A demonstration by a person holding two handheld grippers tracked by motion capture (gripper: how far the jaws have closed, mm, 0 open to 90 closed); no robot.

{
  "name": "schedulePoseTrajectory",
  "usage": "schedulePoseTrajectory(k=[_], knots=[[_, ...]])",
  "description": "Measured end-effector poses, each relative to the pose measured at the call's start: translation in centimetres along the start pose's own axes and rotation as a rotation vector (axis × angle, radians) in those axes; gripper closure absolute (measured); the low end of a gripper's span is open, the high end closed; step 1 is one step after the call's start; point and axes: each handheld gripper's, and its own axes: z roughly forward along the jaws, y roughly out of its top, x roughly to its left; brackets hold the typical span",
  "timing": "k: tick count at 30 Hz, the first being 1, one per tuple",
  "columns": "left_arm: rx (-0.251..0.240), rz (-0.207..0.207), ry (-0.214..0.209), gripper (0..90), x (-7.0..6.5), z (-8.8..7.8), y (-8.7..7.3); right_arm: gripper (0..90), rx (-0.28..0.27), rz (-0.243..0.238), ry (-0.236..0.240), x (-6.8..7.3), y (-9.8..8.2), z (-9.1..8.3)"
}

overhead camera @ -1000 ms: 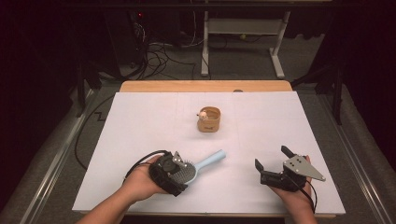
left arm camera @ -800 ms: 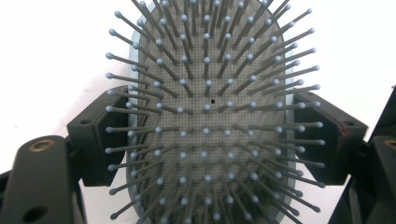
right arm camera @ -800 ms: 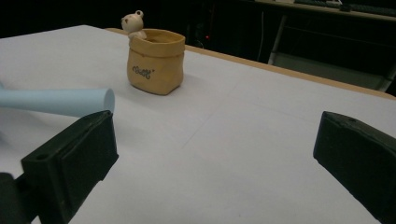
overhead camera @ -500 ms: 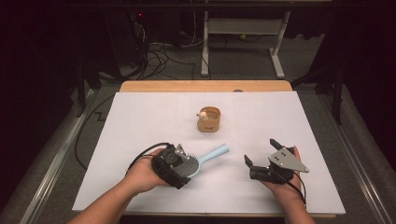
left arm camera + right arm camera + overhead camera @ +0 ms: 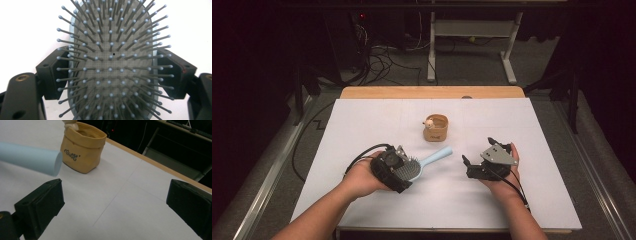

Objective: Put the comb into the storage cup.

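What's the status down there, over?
Left gripper shut on the brush, fingers on its head. Right gripper open, empty, near the brush handle end. Pouch beyond; nothing in the way.

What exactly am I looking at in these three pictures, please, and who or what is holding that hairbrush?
A person sits at a table covered in white, holding a hand-operated two-jaw gripper in each hand. The high view looks down from above; the other two pictures come from cameras riding on each gripper, looking along its black jaws. The left gripper is shut on the head of a light blue hairbrush, bristles facing its camera. The right gripper is open and holds nothing; the brush handle's end shows just beyond its jaws. Farther back on the table stands a small tan fabric pouch.
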Motion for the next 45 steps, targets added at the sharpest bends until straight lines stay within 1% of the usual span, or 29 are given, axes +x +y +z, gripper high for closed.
schedulePoseTrajectory(k=[3, 5, 7, 9, 11, 12, 17, 20, 21, 25, 26, 27, 29, 31, 33, 34, 35, 38, 41, 45], knots=[[-0.009, 0.003, -0.006, 20.3, 0.1, -0.1, 0.3, 1.6, 0.023, -0.07, -0.002, 0.4, -0.3, 0.0], [-0.006, 0.011, -0.006, 20.3, 0.0, 0.1, 0.4, 1.5, 0.035, -0.104, -0.001, 0.6, -0.5, 0.0], [-0.007, 0.016, 0.004, 20.3, -0.2, 0.3, 0.5, 1.6, 0.042, -0.149, 0.003, 0.9, -0.7, -0.2], [-0.003, 0.025, -0.005, 20.3, -0.3, 0.6, 0.7, 1.6, 0.044, -0.171, 0.005, 1.1, -0.9, -0.3], [-0.001, 0.022, -0.005, 20.3, -0.4, 0.8, 0.9, 1.6, 0.048, -0.21, 0.005, 1.4, -1.1, -0.5], [0.002, 0.025, 0.003, 20.3, -0.5, 0.9, 1.0, 1.6, 0.046, -0.226, 0.005, 1.6, -1.1, -0.6], [0.013, 0.028, 0.0, 20.3, -0.7, 1.4, 1.4, 2.1, 0.028, -0.287, -0.006, 2.4, -1.4, -1.0], [0.019, 0.024, -0.012, 20.3, -0.7, 1.6, 1.7, 2.1, 0.034, -0.329, -0.013, 2.8, -1.6, -1.1], [0.02, 0.026, -0.004, 20.3, -0.8, 1.7, 1.7, 2.1, 0.038, -0.346, -0.017, 2.9, -1.7, -1.2], [0.023, 0.029, -0.004, 20.3, -1.0, 1.7, 1.9, 2.2, 0.05, -0.394, -0.023, 3.3, -2.0, -1.2], [0.023, 0.032, -0.003, 20.3, -1.0, 1.7, 2.0, 2.3, 0.055, -0.424, -0.026, 3.6, -2.1, -1.1], [0.026, 0.033, -0.002, 20.3, -1.1, 1.7, 2.0, 2.3, 0.055, -0.424, -0.026, 3.6, -2.1, -1.1], [0.031, 0.033, -0.01, 20.3, -1.1, 1.7, 2.1, 2.5, 0.062, -0.449, -0.027, 3.8, -2.2, -1.1], [0.032, 0.027, -0.009, 20.3, -1.2, 1.8, 2.2, 2.7, 0.063, -0.464, -0.032, 4.0, -2.2, -1.1], [0.032, 0.03, -0.005, 20.3, -1.3, 1.8, 2.3, 2.8, 0.066, -0.485, -0.037, 4.2, -2.3, -1.1], [0.034, 0.032, -0.003, 20.3, -1.4, 1.8, 2.4, 3.0, 0.07, -0.504, -0.04, 4.3, -2.4, -1.1], [0.035, 0.037, -0.001, 20.3, -1.4, 1.8, 2.4, 3.0, 0.07, -0.504, -0.04, 4.3, -2.4, -1.1], [0.038, 0.039, -0.002, 20.3, -1.6, 1.9, 2.6, 3.2, 0.075, -0.526, -0.041, 4.5, -2.5, -1.1], [0.051, 0.041, 0.011, 20.3, -1.6, 1.9, 2.7, 3.7, 0.075, -0.541, -0.041, 4.7, -2.5, -1.2], [0.044, 0.035, 0.013, 20.3, -1.5, 1.8, 2.6, 3.9, 0.077, -0.561, -0.051, 4.8, -2.6, -1.3]])
